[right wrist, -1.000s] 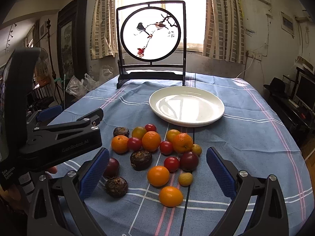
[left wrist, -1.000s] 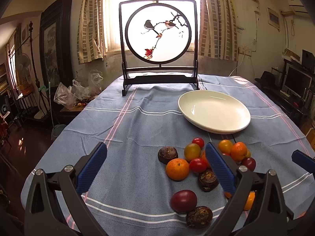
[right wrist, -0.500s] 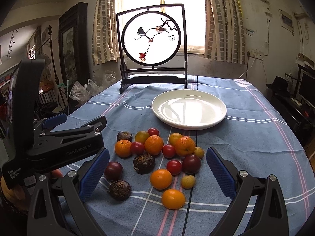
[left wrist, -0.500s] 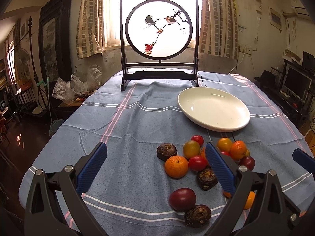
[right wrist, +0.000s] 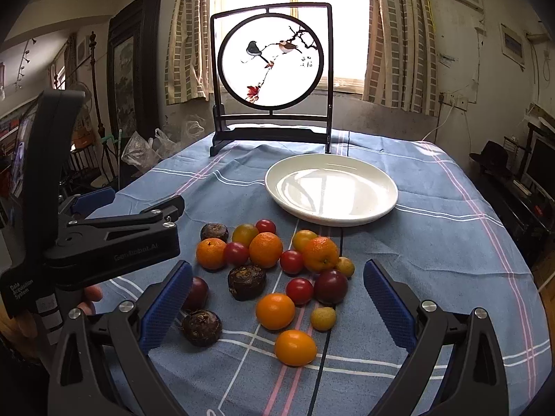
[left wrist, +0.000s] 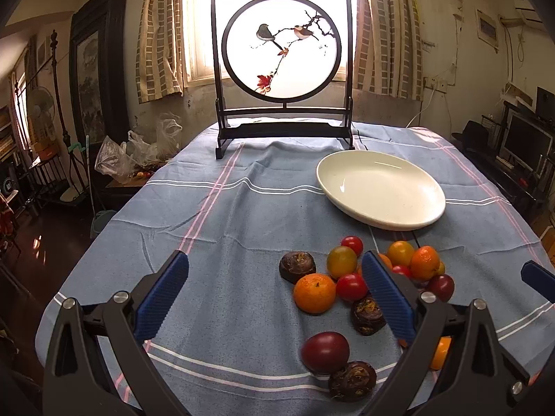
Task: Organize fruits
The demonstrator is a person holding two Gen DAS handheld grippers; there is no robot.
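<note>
Item: loose fruits point(right wrist: 274, 270), unsorted. Tangerines, red and yellow cherry tomatoes, dark plums and brown knobbly pieces lie clustered on the blue striped cloth of the table point(right wrist: 451, 242), just in front of the white plate point(right wrist: 331, 189). Plate: bare, nothing placed.

Left gripper point(left wrist: 274, 298): fingers spread wide, holding nothing, raised above the cloth left of the cluster; one tangerine point(left wrist: 315, 293) and a dark plum point(left wrist: 325, 352) sit between its fingers in the left wrist view.

Right gripper point(right wrist: 277, 306): fingers likewise spread and unloaded, framing most of the pile, an orange fruit point(right wrist: 275, 311) near centre.

Step in hand, by judgement: the opening approach, no piece yet chosen. The next move calls for lowering over one outlying fruit (edge pieces have room for both fingers), closing gently since round fruit rolls, then carrying it to the plate.
</note>
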